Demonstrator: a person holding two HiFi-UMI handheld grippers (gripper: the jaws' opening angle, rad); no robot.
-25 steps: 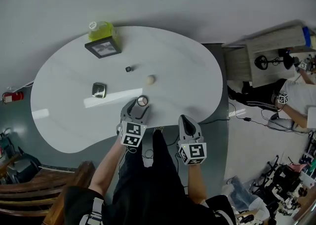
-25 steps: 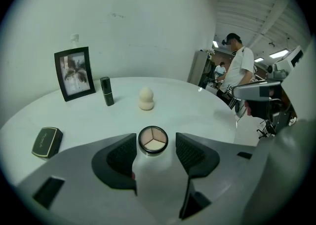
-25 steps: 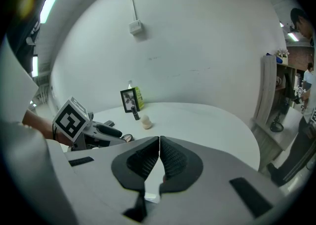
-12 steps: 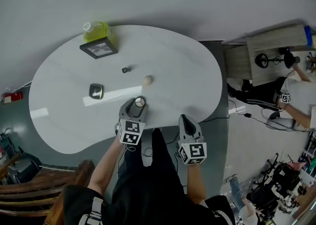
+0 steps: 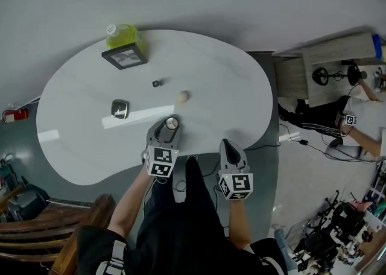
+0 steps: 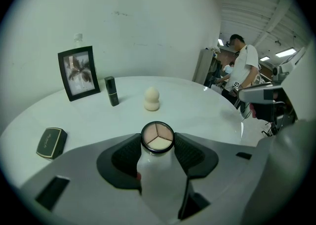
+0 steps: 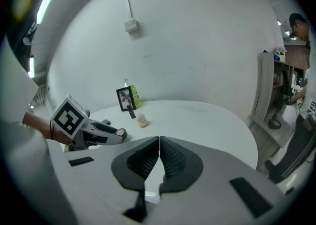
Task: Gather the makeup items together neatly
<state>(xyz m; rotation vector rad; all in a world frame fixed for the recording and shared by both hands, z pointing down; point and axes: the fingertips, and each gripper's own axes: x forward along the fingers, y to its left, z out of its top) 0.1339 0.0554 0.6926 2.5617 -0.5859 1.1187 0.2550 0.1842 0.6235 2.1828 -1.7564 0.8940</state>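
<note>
My left gripper (image 5: 172, 124) is at the near edge of the white table (image 5: 229, 87). Its jaws have just closed a little and are shut on a round three-shade compact (image 6: 157, 136), also in the head view (image 5: 172, 123). Beyond it lie a beige sponge (image 5: 183, 96) (image 6: 152, 98), a black lipstick (image 5: 156, 83) (image 6: 111, 91) and a square black compact (image 5: 120, 109) (image 6: 51, 142). My right gripper (image 5: 227, 144) (image 7: 159, 142) hangs off the table's near edge, shut with nothing in it.
A framed photo (image 5: 125, 56) (image 6: 76, 73) and a yellow-green bottle (image 5: 122, 34) stand at the table's far left. A wooden chair (image 5: 42, 231) is at the lower left. A desk (image 5: 335, 56) and a person (image 5: 353, 120) are to the right.
Nothing has visibly moved except a slight sway of the head view. Both grippers keep their places, and the round compact stays between the left jaws.
</note>
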